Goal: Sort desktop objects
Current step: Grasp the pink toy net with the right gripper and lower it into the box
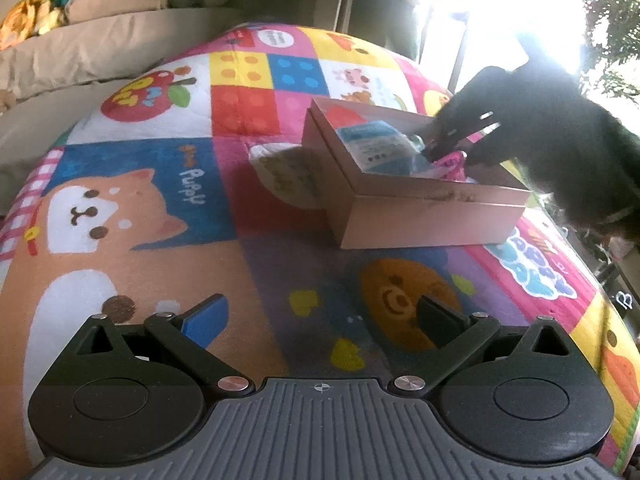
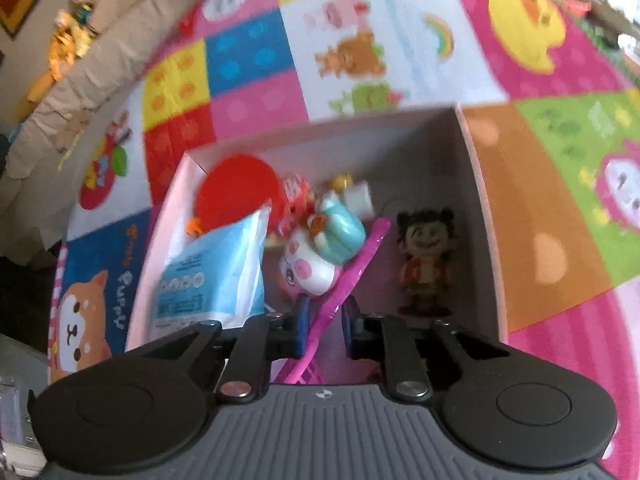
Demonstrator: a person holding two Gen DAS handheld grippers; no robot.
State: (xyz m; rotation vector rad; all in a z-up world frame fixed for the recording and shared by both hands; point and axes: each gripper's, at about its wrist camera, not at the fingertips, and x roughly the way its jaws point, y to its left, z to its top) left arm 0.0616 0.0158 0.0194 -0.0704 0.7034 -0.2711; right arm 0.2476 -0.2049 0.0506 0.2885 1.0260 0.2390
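Observation:
An open pinkish cardboard box (image 2: 400, 140) stands on a colourful play mat. Inside it lie a blue-and-white packet (image 2: 216, 268), a red round item (image 2: 236, 192), a pink pig toy (image 2: 308, 270), a teal toy (image 2: 340, 232) and a dark-haired figurine (image 2: 424, 264). My right gripper (image 2: 326, 328) is down in the box, shut on the slanted pink plastic handle (image 2: 360, 256). In the left wrist view the right gripper (image 1: 444, 148) shows as a dark shape reaching into the box (image 1: 420, 224). My left gripper (image 1: 320, 316) hovers open over the mat, nothing between its fingers.
A white packet (image 1: 288, 172) lies on the mat against the box's left side. The patterned mat (image 1: 160, 184) spreads to the left and front of the box. A beige sofa (image 1: 100, 40) with soft toys sits behind. Bright glare fills the upper right.

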